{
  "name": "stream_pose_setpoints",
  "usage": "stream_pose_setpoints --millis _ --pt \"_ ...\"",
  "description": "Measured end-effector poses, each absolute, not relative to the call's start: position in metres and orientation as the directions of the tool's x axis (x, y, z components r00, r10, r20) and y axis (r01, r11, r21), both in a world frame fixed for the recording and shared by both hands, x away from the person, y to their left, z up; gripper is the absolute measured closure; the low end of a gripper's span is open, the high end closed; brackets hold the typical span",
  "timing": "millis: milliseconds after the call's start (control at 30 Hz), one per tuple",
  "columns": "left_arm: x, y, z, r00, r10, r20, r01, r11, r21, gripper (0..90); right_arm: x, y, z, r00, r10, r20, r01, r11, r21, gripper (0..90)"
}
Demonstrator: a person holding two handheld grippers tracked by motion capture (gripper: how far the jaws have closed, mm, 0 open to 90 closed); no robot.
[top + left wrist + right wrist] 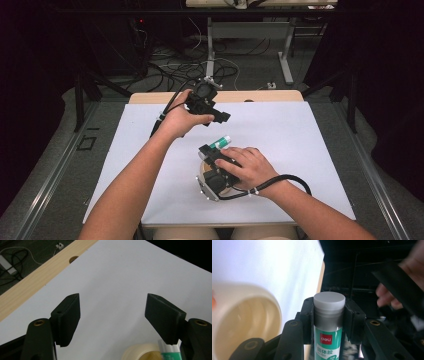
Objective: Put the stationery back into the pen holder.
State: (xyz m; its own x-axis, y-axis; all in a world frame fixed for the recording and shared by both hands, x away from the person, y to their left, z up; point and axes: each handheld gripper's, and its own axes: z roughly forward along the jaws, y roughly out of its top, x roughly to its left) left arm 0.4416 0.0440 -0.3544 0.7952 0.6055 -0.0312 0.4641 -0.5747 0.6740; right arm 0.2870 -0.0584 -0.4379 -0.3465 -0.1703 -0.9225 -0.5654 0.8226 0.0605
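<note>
While the right gripper squeezes a glue stick tight between its jaws, low over the white sheet, the left gripper is held up near the far edge with its jaws wide apart and nothing in them. If the squeeze lets go a bit, I think the smooth stick could slip out. Beside it sits a cream tape roll; its middle looks empty.
</note>
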Motion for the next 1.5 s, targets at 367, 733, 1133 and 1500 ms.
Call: stream_pose_setpoints --millis 367,733,1133,1500 --pt "0.446 0.076 -0.355 0.738 0.671 -0.064 0.499 -0.48 0.721 23.3 0.293 -0.078 -0.419 -0.58 0.152 -0.801 -0.457 0.753 0.474 64.6" --pt "0.443 0.093 -0.356 0.697 0.711 -0.097 0.502 -0.386 0.774 8.7 0.316 -0.098 -0.402 -0.775 0.385 -0.501 -0.233 0.564 0.793 64.5" --pt "0.434 0.106 -0.364 0.679 0.724 -0.122 0.484 -0.316 0.816 0.2 0.338 -0.119 -0.413 -0.858 0.512 -0.043 0.118 0.279 0.953 64.5" --pt "0.419 0.117 -0.374 0.675 0.732 -0.094 0.44 -0.296 0.848 0.2 0.335 -0.116 -0.439 -0.859 0.512 -0.004 0.155 0.268 0.951 64.4"
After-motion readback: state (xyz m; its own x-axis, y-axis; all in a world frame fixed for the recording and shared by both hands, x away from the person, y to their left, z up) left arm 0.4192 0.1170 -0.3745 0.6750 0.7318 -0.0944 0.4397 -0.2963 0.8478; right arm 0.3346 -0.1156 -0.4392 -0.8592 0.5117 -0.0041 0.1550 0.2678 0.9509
